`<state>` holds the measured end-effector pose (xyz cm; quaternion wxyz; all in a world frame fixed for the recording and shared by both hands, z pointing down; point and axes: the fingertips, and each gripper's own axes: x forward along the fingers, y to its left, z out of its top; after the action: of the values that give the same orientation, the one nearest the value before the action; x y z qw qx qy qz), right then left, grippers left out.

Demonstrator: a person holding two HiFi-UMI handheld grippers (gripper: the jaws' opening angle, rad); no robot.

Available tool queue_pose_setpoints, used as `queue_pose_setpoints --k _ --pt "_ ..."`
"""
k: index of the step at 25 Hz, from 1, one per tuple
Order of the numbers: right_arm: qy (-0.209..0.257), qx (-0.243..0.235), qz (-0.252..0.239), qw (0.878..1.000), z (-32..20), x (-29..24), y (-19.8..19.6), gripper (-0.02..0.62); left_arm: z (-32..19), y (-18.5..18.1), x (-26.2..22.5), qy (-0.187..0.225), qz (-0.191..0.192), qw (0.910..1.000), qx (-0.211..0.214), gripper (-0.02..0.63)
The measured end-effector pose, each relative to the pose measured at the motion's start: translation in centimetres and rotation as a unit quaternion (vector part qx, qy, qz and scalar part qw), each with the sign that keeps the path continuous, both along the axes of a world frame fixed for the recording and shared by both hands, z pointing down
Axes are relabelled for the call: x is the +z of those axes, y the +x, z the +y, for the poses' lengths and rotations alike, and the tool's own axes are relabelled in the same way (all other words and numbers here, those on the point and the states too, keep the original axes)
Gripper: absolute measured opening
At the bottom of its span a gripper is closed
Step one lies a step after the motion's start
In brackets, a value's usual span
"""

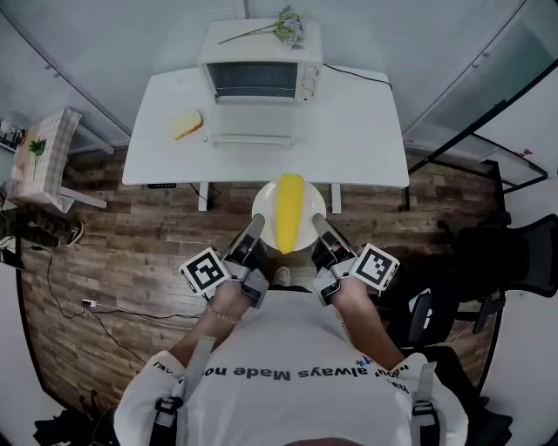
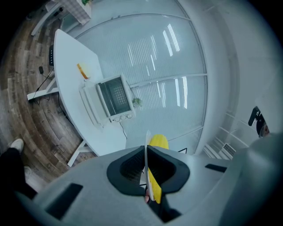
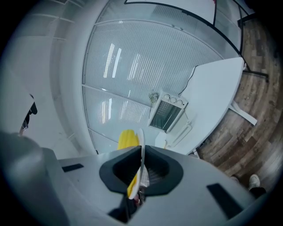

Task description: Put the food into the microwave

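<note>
A white plate [image 1: 264,202] with a yellow corn cob [image 1: 289,209] on it hangs in the air in front of the table. My left gripper [image 1: 255,228] is shut on the plate's left rim and my right gripper [image 1: 320,226] is shut on its right rim. In the left gripper view the plate [image 2: 146,164] stands edge-on between the black pads with the corn [image 2: 157,142] beyond it. The right gripper view shows the plate [image 3: 142,154] and the corn [image 3: 128,140] the same way. The white microwave [image 1: 260,74] stands at the back of the white table [image 1: 366,139], its door [image 1: 248,137] folded down open.
A yellow sponge-like block [image 1: 186,124] lies on the table left of the microwave. A dried flower sprig [image 1: 284,26] rests on the microwave's top. A black office chair [image 1: 510,257] stands at the right, a small checked side table [image 1: 39,161] at the left.
</note>
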<state>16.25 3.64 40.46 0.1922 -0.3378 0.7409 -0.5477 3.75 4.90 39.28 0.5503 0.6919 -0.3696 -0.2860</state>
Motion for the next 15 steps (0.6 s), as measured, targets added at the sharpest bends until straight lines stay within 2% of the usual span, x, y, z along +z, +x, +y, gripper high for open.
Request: queue_pose_setpoints --k 4,7,11,15 --pt "0.000 -0.003 0.001 1.000 -1.5 0.4 -0.1 0.023 -1.3 -0.3 0.5 -0.002 -0.016 0.9999 -0.002 0.018" --pt "0.005 -0.005 -0.001 1.000 -2.7 0.6 -0.5 0.023 -2.5 -0.4 0.6 -0.002 0.000 1.0000 -0.001 0.018" --pt "0.001 -0.007 -0.002 1.000 -4.6 0.8 -1.4 0.023 -4.5 -1.6 1.3 -0.003 -0.020 0.9998 0.003 0.018" --pt "-0.004 -0.009 0.004 1.000 -7.0 1.2 -2.4 0.023 -6.9 -2.5 1.4 -0.007 -0.014 0.9999 0.003 0.018"
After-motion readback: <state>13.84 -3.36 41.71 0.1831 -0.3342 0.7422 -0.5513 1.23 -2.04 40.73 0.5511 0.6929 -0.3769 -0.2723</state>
